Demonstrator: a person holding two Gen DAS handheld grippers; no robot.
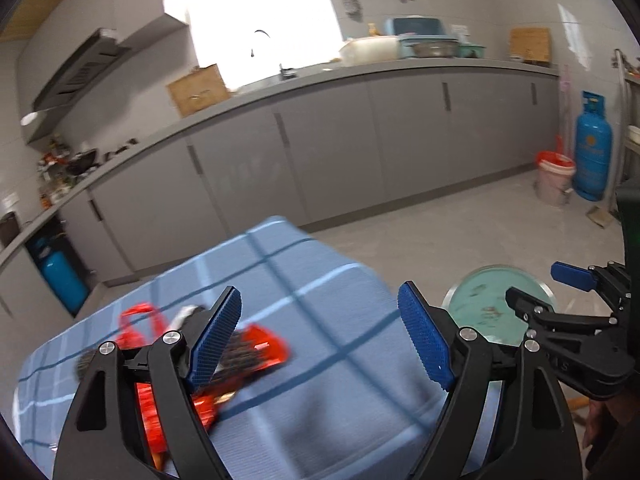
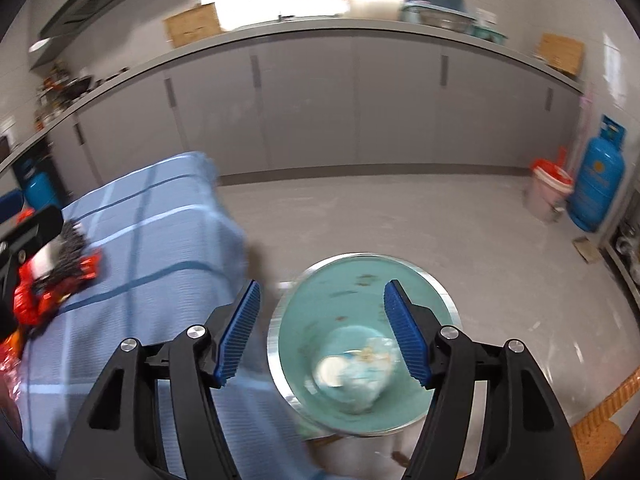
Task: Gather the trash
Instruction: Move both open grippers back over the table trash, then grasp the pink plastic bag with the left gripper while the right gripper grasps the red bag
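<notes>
Right wrist: crumpled white-blue wrapper (image 2: 362, 374) lies in bin (image 2: 304, 304).

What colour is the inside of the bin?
Teal green; the bin shows best in the right wrist view.
</notes>
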